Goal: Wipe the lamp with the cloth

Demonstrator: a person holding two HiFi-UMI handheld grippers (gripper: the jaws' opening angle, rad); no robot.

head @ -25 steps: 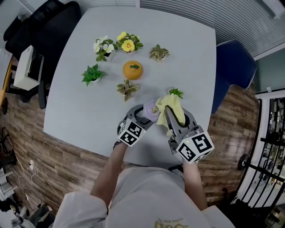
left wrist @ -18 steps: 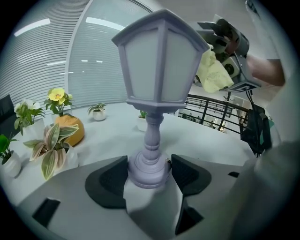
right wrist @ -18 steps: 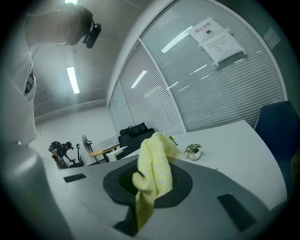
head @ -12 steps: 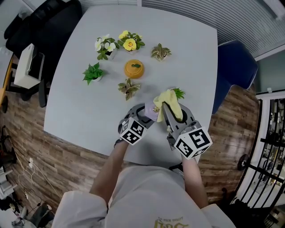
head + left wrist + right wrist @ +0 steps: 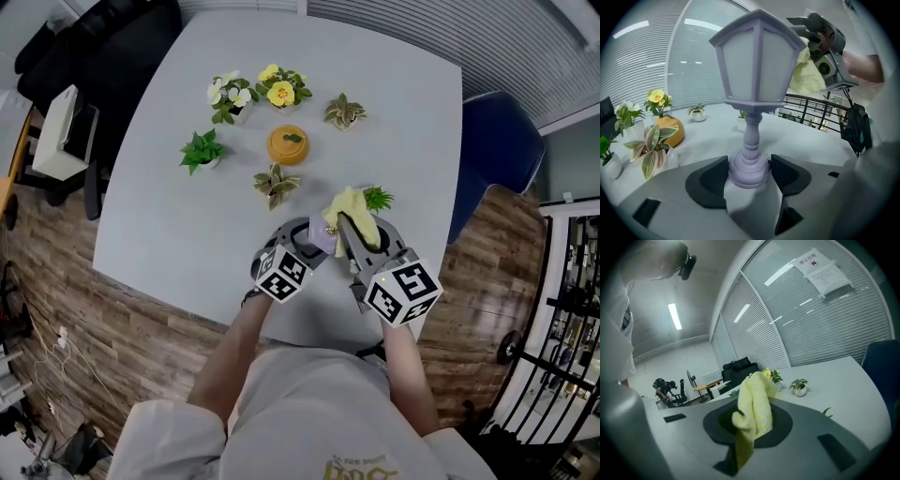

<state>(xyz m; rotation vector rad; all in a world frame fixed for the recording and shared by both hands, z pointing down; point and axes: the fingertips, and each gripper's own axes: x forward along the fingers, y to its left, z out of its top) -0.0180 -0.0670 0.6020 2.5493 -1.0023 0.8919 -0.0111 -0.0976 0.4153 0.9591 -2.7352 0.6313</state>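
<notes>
Now my right gripper [image 5: 751, 425], fingers pinched shut on the yellow cloth [image 5: 752, 404], has crept up-frame, bringing the cloth against the lamp [image 5: 757, 61] shade at the left gripper view's upper right, while my left gripper [image 5: 750, 174] clamps the base, so wiping looks under way.
</notes>
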